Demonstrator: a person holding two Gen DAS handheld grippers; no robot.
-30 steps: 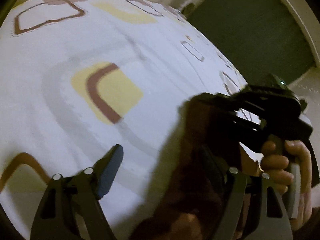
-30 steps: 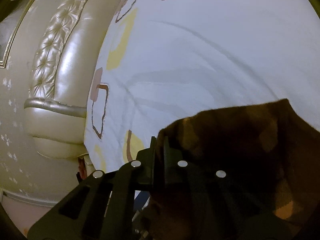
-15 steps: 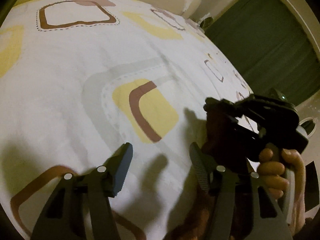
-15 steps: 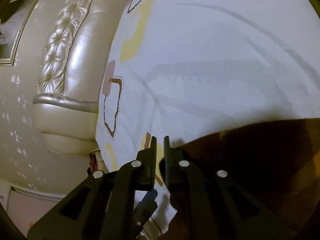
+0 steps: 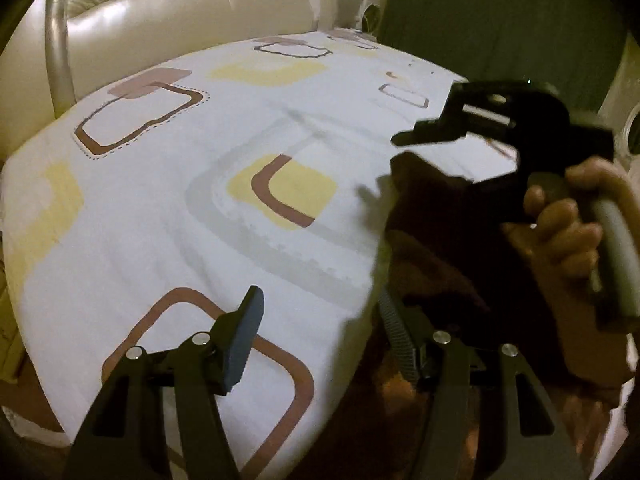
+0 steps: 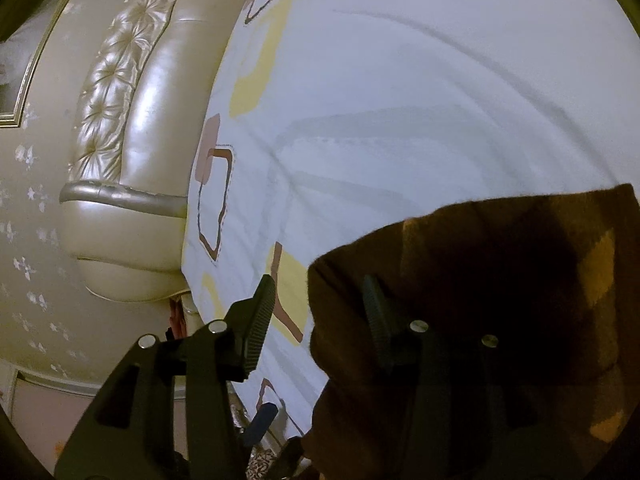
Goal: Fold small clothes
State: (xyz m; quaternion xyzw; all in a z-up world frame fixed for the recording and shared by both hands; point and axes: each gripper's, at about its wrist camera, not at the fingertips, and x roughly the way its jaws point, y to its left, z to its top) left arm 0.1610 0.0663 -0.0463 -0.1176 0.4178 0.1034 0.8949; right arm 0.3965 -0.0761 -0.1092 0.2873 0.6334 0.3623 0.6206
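A dark brown fleece garment (image 6: 500,300) lies on the patterned white bedsheet (image 5: 160,208) of the bed, under the right gripper (image 6: 316,312), whose opening jaws have its edge between them. It sits right of the left gripper (image 5: 320,336) jaws. The padded cream leather headboard (image 5: 180,20) stands beyond both jaws, behind the sheet.

One brown garment (image 6: 500,280), one bedsheet (image 5: 200,200), two grippers (image 5: 316,336), one headboard (image 5: 180,12)
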